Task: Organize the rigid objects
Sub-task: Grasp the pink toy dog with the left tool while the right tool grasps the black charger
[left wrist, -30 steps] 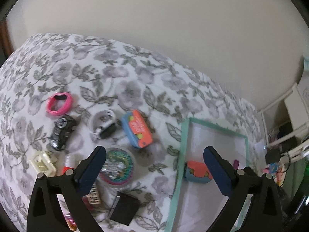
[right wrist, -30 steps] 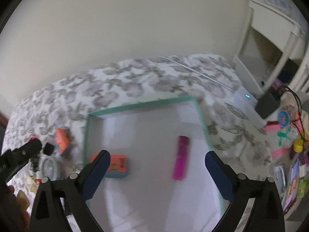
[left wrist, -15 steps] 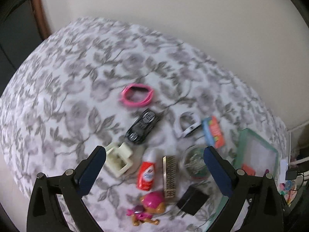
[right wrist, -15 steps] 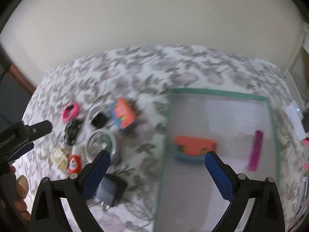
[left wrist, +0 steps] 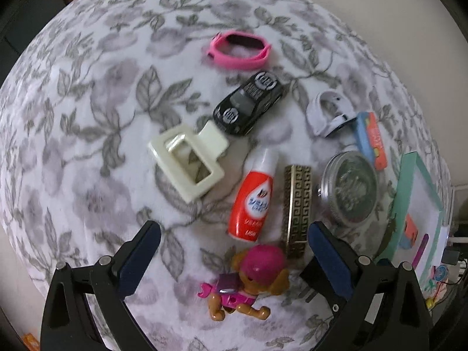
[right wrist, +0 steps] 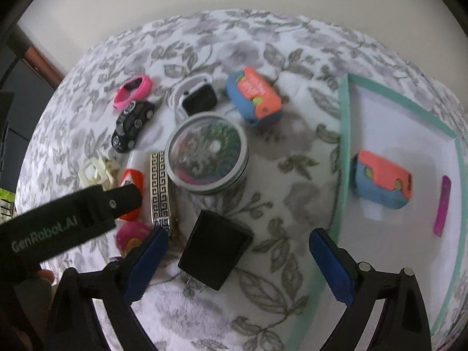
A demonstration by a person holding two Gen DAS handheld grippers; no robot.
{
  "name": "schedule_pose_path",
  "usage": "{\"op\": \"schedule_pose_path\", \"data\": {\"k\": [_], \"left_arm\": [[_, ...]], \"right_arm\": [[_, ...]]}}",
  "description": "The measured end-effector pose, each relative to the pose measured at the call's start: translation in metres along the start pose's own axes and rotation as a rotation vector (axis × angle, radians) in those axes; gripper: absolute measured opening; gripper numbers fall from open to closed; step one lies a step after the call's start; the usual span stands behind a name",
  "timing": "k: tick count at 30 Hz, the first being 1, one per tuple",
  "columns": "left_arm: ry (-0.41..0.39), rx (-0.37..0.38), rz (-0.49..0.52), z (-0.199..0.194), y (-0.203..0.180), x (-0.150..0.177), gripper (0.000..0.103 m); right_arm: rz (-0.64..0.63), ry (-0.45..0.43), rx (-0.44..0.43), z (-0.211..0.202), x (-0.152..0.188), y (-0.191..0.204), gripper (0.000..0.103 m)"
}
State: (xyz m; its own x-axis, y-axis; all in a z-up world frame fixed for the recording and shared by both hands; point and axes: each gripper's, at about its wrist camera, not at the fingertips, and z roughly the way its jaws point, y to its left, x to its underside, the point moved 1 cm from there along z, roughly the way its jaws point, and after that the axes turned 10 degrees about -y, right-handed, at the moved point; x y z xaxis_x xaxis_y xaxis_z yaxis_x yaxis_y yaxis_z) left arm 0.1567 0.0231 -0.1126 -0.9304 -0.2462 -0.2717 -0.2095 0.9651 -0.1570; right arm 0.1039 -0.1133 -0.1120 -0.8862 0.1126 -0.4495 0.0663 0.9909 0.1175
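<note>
Swinging away from the green tray (right wrist: 345,134) toward clutter heaped on the floral bedspread (left wrist: 87,122). Hovering wide open, empty: left gripper (left wrist: 234,251) over toy figure (left wrist: 248,280), right gripper (right wrist: 238,253) over black charger (right wrist: 215,248), presumably choosing next pickups.

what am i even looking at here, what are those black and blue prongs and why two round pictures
Each round picture comes from a fisheye camera mounted on a hand-held claw; a person carries one in each hand. There is no robot arm.

The blue-padded prongs at the bottom are the fingers. The left claw hangs open over a pink toy figure, a red and white bottle and a black toy car. The right claw hangs open over a black charger block, near a round tin.

Everything lies on a flowered blanket. At the right is a teal-rimmed tray already holding an orange and blue box and a purple stick. Neither claw holds anything.
</note>
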Motion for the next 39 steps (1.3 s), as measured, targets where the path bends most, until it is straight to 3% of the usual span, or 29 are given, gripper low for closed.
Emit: {"op": "schedule_pose_path", "data": {"k": [10,12,15,27,33,36,39], "left_arm": [[-0.003,0.001,-0.021,-0.008,0.024,0.017,0.101],[-0.005,0.004,-0.01,-0.011,0.024,0.022,0.101],[-0.008,0.008,0.015,-0.018,0.022,0.03,0.101],[0.037,-0.028,0.133,-0.002,-0.012,0.068,0.099],[0.053,-0.008,0.146,0.009,-0.016,0.082,0.085],[0.045,-0.029,0.162,0.018,-0.016,0.081,0.083],[0.034,-0.054,0.178,0.024,-0.022,0.073,0.074]], "right_arm": [[0.001,0.021,-0.009,0.02,0.014,0.003,0.074],[0.0,0.015,-0.012,0.018,0.015,0.0,0.061],[0.008,0.015,-0.006,0.014,0.019,-0.006,0.048],[0.038,0.048,-0.028,-0.014,0.044,-0.035,0.046],[0.001,0.049,-0.014,-0.018,0.05,-0.034,0.046],[-0.029,0.05,-0.001,-0.019,0.053,-0.032,0.046],[-0.032,0.05,-0.002,-0.021,0.054,-0.032,0.046]]}}
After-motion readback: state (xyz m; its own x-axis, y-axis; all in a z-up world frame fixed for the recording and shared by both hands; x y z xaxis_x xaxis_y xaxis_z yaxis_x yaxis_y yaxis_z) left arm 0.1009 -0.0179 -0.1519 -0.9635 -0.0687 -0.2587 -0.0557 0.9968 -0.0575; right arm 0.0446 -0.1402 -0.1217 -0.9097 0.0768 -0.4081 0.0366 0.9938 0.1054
